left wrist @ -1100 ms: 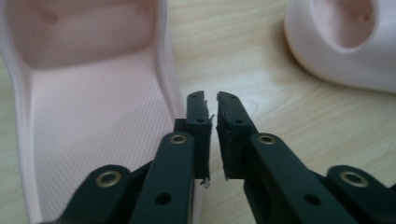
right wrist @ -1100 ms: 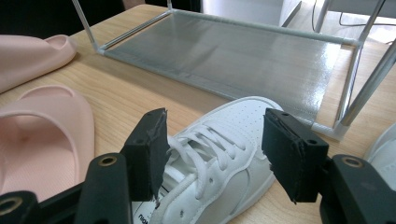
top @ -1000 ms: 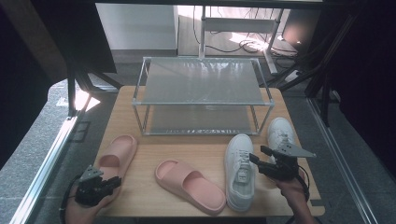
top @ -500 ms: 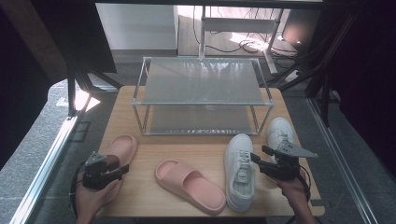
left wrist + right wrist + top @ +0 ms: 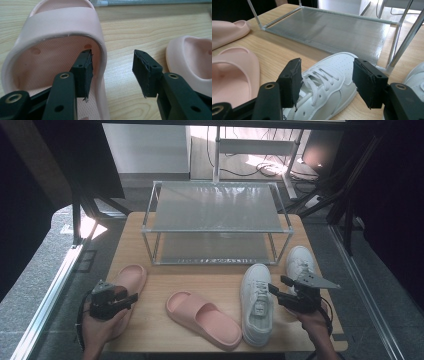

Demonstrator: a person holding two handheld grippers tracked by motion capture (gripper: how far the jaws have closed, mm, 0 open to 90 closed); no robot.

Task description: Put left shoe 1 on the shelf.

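A pink slipper [image 5: 131,279] lies at the table's left, toe toward the rack. My left gripper [image 5: 131,297] sits at its heel end, and its jaws have just been opening. They now stand open: in the left gripper view one jaw is inside the slipper [image 5: 60,27], the other is over bare wood, and the side wall between them is not pinched. The second pink slipper [image 5: 202,317] lies in the middle. My right gripper [image 5: 277,286] hovers open over a white sneaker [image 5: 256,302], with a jaw on either side of the laces [image 5: 322,77].
A two-shelf metal and glass rack [image 5: 215,207] stands at the back of the wooden table [image 5: 200,280], with nothing on its lower shelf [image 5: 332,30]. A second white sneaker [image 5: 299,262] lies at the right, beside the rack's front right leg. A person's hands hold both grippers at the front edge.
My left gripper has moved from the table's front left corner up onto the pink slipper's heel end, and its jaws have spread. The right gripper and all the shoes have stayed put.
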